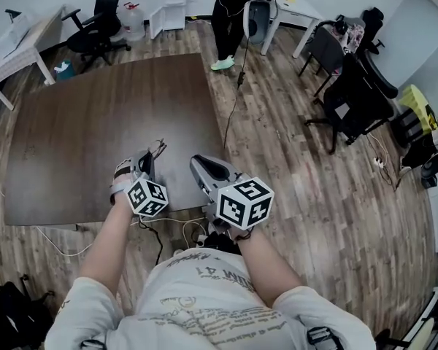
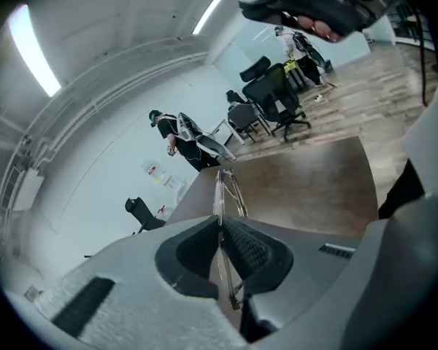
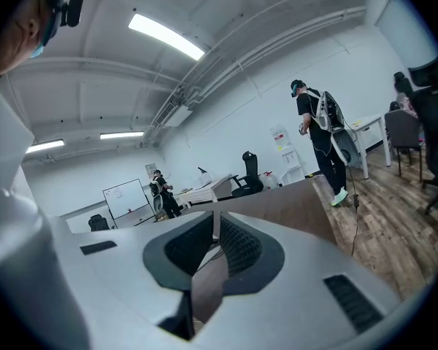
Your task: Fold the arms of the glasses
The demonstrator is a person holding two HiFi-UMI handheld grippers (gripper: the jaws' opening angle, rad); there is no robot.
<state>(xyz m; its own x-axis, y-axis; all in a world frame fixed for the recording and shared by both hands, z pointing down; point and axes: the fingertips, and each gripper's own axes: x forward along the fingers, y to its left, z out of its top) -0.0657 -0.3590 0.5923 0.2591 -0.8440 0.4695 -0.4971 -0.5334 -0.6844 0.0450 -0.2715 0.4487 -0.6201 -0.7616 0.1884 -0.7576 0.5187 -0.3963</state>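
My left gripper [image 2: 220,223] is clamped on the glasses [image 2: 220,194] above the table's [image 1: 95,122] near edge. My right gripper [image 3: 215,228] is closed, empty. With only 1 thin pinch, the frame could twist loose.

Glasses [image 2: 220,192]: thin wire frame, clear lenses. Seen edge-on in left gripper view, standing upright, pinched between pads of left claw [image 2: 220,224]. Held above brown worktop [image 2: 306,188], not touching it. Thin dark arms jutting ahead of claw in head view; fold state unclear.
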